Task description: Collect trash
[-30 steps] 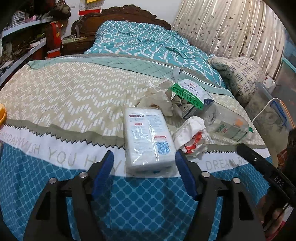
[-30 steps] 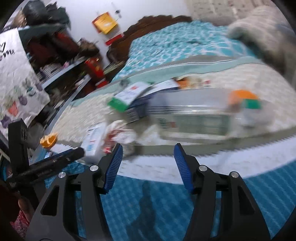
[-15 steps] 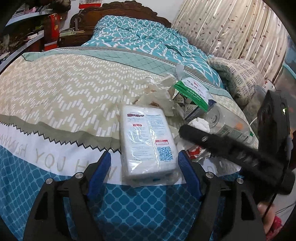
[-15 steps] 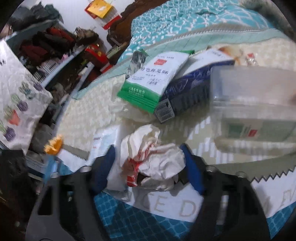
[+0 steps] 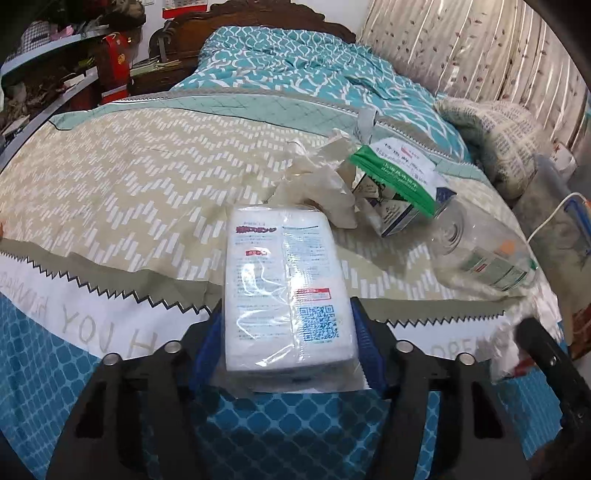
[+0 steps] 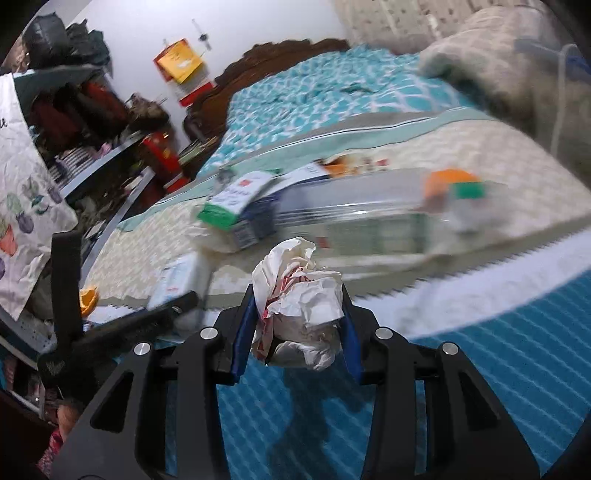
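Crumpled paper wad (image 6: 299, 291) hiding blurred bottle (image 6: 373, 221), right hand-held gripper (image 6: 295, 321) clamped

Bed (image 5: 110, 192) with patterned cover: beige zigzag field, white lettered band, blue lattice at the near edge; teal quilt (image 5: 280, 62) toward the carved headboard (image 5: 266, 11). Lying on the cover: white pack (image 5: 284, 280) in clear wrap, near end at the lettered band; crumpled tissue (image 5: 317, 188) just beyond it; green-edged packet (image 5: 395, 173) resting over a small carton (image 5: 391, 218); clear bottle (image 5: 480, 251) on its side, right. Patterned pillow (image 5: 495, 140) at far right.
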Action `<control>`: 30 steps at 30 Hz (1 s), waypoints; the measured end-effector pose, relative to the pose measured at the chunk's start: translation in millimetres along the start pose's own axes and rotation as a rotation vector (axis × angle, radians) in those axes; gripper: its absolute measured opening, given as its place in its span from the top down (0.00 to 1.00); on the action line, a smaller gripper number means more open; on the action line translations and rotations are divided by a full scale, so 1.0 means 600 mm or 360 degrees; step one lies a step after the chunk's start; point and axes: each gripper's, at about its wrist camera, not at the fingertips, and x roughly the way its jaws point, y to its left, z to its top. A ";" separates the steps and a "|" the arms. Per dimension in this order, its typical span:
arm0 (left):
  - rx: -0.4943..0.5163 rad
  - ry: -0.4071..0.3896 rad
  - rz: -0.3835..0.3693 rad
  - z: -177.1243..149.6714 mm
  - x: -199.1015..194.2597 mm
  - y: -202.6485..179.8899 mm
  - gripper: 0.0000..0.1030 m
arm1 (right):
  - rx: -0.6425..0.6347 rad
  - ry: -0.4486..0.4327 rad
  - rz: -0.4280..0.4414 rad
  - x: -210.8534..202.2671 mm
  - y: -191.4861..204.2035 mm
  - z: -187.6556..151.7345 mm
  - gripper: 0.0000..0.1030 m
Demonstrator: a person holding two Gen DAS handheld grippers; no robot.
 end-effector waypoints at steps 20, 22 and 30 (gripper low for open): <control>0.0651 -0.0159 -0.0651 -0.094 -0.122 -0.284 0.43 | 0.0220 -0.0247 -0.0354 -0.178 -0.172 -0.043 0.58; 0.0701 -0.0103 -0.0675 -0.105 -0.107 -0.317 0.43 | 0.0230 -0.0266 -0.0404 -0.194 -0.189 -0.048 0.58; 0.0866 0.0068 -0.0703 -0.168 -0.063 -0.399 0.43 | 0.0268 -0.0254 -0.0567 -0.232 -0.248 -0.077 0.57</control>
